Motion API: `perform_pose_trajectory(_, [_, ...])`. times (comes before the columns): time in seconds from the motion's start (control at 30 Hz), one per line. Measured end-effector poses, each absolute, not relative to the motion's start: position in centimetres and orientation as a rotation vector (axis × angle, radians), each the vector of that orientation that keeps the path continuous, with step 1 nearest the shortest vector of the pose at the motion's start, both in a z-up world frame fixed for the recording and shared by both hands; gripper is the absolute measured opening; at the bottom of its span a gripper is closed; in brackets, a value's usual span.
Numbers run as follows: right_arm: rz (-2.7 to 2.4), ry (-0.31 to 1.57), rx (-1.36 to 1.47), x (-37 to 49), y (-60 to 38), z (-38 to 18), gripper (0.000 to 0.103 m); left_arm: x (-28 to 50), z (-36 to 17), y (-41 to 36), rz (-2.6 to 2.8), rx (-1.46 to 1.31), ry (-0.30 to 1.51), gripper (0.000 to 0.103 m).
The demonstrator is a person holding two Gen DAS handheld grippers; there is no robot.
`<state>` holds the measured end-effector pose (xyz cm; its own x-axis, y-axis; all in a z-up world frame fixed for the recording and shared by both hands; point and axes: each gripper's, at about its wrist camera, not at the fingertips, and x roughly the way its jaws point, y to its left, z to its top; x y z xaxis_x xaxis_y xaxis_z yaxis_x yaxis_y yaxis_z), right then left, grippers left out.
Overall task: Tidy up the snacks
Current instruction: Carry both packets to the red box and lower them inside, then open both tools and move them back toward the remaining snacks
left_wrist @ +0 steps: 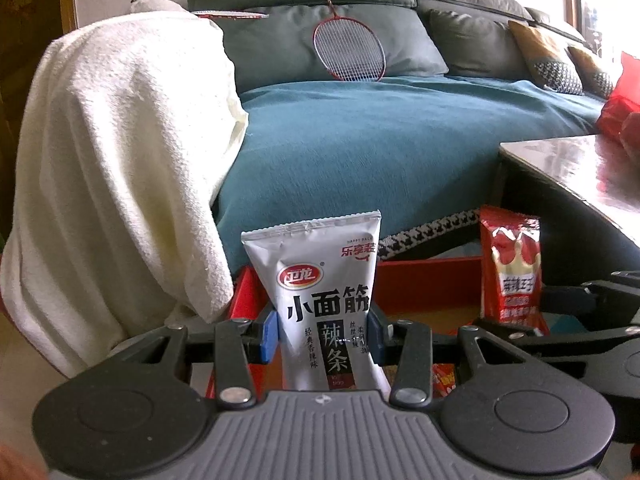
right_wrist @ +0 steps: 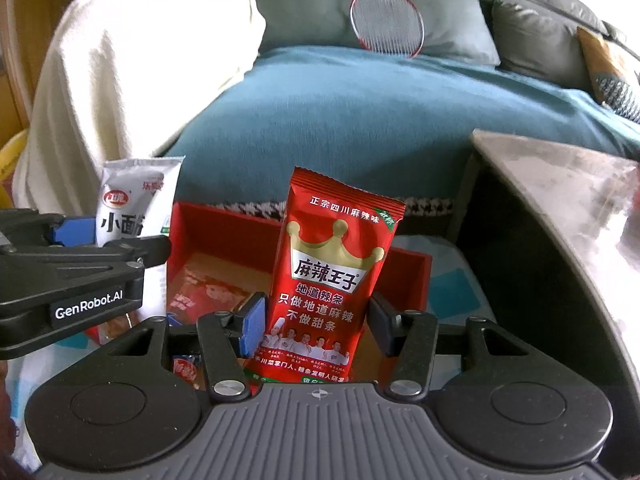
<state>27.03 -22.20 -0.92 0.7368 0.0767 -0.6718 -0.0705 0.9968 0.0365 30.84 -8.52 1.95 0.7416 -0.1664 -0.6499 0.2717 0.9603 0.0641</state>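
My left gripper point(left_wrist: 322, 334) is shut on a white snack packet point(left_wrist: 320, 276) with black Chinese print, held upright above a red box point(left_wrist: 432, 276). My right gripper point(right_wrist: 314, 322) is shut on a red snack packet point(right_wrist: 332, 264) with a gold crown, also upright over the red box point(right_wrist: 224, 232). The red packet shows at the right of the left wrist view point(left_wrist: 512, 268). The white packet shows at the left of the right wrist view point(right_wrist: 134, 204). Other snack packets point(right_wrist: 208, 292) lie inside the box.
A sofa with a teal cover point(left_wrist: 380, 140) stands behind the box. A white towel point(left_wrist: 120, 140) drapes over its left arm. A badminton racket point(left_wrist: 348, 48) leans on the cushions. A grey table point(left_wrist: 580, 168) juts in at right, with a red bag point(left_wrist: 620, 108) on it.
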Motion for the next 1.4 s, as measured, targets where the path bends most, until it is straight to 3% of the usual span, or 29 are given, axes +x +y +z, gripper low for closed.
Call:
perform_pose_trajectory(0.7, [0.085,0.879,0.019,29.7,-22.3,-4.7,0.064,33.4,-2.3,-9.8,-0.249,0.227,0.823,0.038])
perform_pose_trajectory(1.03, [0.076,0.88,0.024,29.6,-22.7,-4.7,0.07,33.0,-2.0,-9.8,-0.252,0.225,0.827,0.045])
perform_pose_trajectory(1.23, [0.08,0.871,0.027,29.3,-22.7,-4.3,0.071,32.7,-0.7,-9.4,-0.251,0.213,0.794,0.055])
perform_pose_trajectory(1.4, [0.077,0.857,0.04,29.3,-23.0,-3.8,0.073,32.8,0.5,-8.2,-0.243,0.186,0.771,0.056])
